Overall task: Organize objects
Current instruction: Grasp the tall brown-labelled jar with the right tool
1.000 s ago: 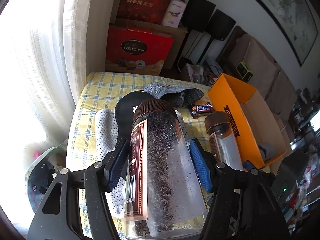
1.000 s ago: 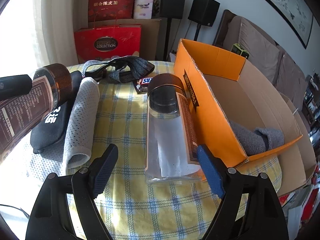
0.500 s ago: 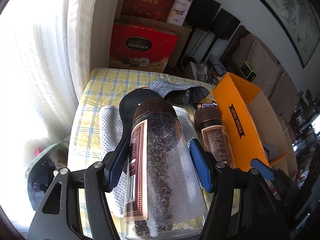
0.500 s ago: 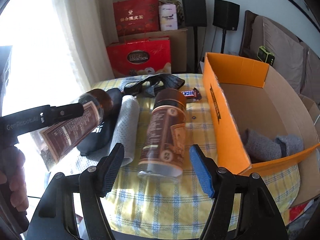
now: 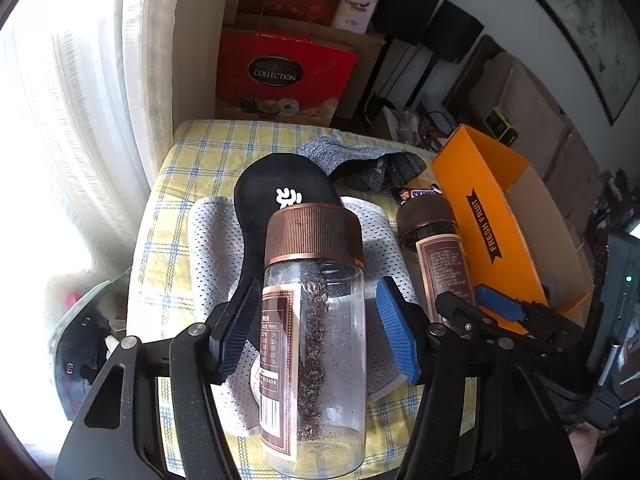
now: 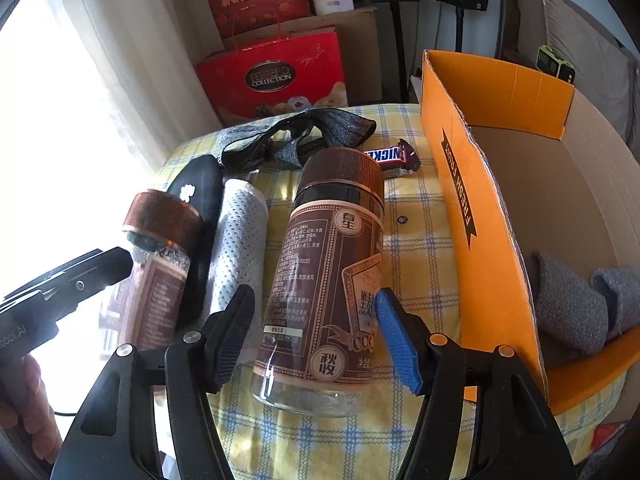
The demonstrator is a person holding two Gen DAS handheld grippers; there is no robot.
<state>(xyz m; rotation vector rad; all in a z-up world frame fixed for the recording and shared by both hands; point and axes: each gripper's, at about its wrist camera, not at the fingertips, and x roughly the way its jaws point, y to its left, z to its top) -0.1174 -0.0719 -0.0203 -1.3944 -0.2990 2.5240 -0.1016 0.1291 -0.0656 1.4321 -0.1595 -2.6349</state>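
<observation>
You get hard daylight through the curtain (image 5: 100, 120) on the left, which burns out to white in both views. The bench (image 6: 420, 248) is evenly bright and sharp. Fisheye bending curves the edges, and the corners go black.

You are in a home, a lived-in sitting room. A sofa (image 6: 576, 36) with loose cushions runs along the right wall, under a framed picture (image 5: 580, 20). Two black speakers (image 5: 432, 12) on stands sit by the far wall. Sheer curtains (image 5: 80, 100) cover a bright window on your left. Red gift bags (image 6: 276, 76) and cardboard cartons are stacked on the floor in the corner. The bench (image 5: 200, 148) in front of you wears a yellow checked cloth.
</observation>
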